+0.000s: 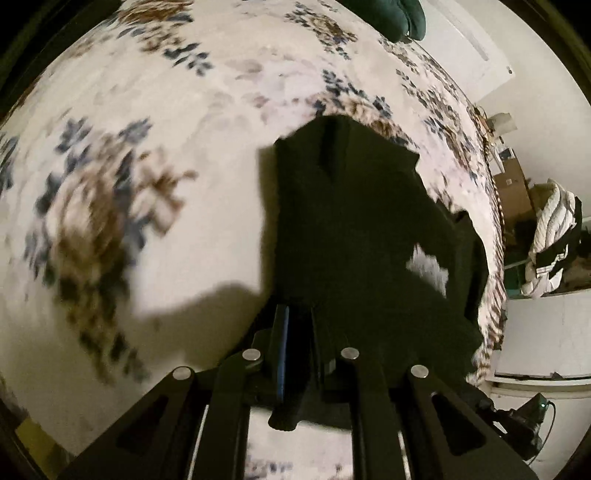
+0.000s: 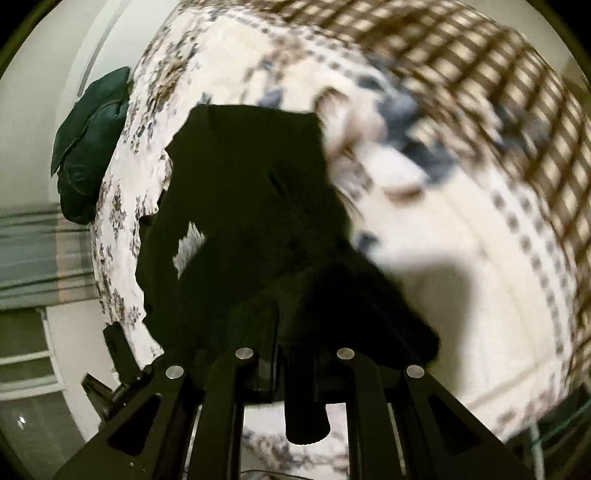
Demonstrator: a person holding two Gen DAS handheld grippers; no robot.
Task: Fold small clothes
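A small black garment (image 1: pixel 347 221) hangs and drapes over the floral bedspread (image 1: pixel 166 129). My left gripper (image 1: pixel 297 317) is shut on one edge of it, and a fold of the cloth pokes out behind the fingers. In the right wrist view the same black garment (image 2: pixel 251 192) spreads away from my right gripper (image 2: pixel 295 325), which is shut on another edge of it. A bit of cloth sticks out below those fingers too. The far part of the garment lies on the bed; the near part is lifted. Both views are blurred by motion.
A dark green pillow (image 2: pixel 88 147) lies at the bed's far end, also seen as a green pillow (image 1: pixel 391 18). The checked border of the bedspread (image 2: pixel 480 74) runs along one side. Cardboard boxes (image 1: pixel 513 192) and a heap of white bedding (image 1: pixel 550 236) stand beside the bed.
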